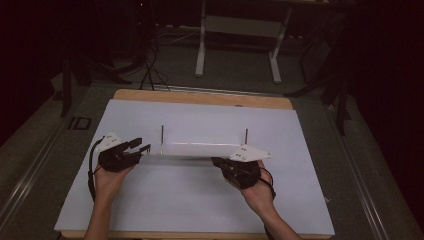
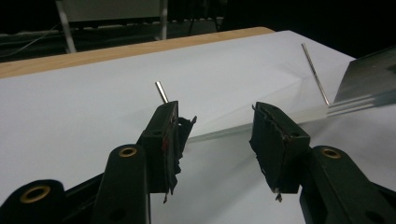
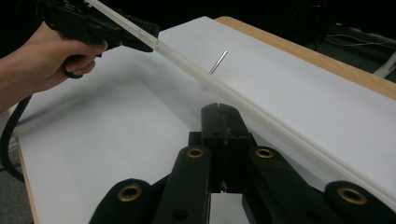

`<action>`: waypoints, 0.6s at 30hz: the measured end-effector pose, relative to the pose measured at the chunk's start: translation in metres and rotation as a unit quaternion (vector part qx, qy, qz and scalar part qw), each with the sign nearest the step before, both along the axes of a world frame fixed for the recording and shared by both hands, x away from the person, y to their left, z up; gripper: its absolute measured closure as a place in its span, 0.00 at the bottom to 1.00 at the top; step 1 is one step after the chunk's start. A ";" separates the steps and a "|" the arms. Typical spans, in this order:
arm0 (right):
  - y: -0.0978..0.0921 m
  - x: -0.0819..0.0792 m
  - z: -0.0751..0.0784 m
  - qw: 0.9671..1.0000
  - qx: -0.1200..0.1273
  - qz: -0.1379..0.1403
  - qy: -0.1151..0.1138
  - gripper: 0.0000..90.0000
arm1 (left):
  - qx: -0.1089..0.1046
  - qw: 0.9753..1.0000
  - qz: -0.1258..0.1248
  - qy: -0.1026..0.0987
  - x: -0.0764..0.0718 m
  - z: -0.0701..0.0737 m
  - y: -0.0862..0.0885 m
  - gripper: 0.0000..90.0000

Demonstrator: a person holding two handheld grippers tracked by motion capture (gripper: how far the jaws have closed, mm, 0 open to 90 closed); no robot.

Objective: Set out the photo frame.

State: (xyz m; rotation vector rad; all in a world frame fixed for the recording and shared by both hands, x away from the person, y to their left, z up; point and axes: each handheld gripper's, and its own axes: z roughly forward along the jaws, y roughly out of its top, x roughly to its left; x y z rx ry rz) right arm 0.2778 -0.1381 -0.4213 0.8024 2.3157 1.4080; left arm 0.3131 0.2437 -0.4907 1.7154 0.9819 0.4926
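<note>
the right gripper sits nearest, jaws pressed together with no gap. a clear strip, long, thin and translucent, runs just past its tips; whether the strip's end is pinched between them i cannot tell for sure. from the high view the right gripper meets the strip's right end, so a hold on it looks likely.

the strip spans between both hands, raised off the white sheet and roughly level. judged reason: it is being carried or lined up against the two thin metal pins that stand upright in the sheet just beyond the strip.

the left gripper has its jaws wide apart, nothing between them; the strip's left end lies ahead of the gap. from the right gripper view the left gripper lies against the strip's far end, but grip is not confirmed. so the left side looks like approach or release, not a clamp.

beyond the strip: one pin near its left end, the other near its right end, both close enough to foul the strip if it swings forward. past the pins, bare sheet, then the wooden table edge. farther still, a white desk frame on the dark floor, well clear.
</note>
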 end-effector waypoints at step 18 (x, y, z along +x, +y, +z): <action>0.000 0.012 0.010 1.000 0.011 -0.012 -0.004 1.00 | 0.016 1.000 0.004 -0.025 -0.005 0.004 -0.002 0.57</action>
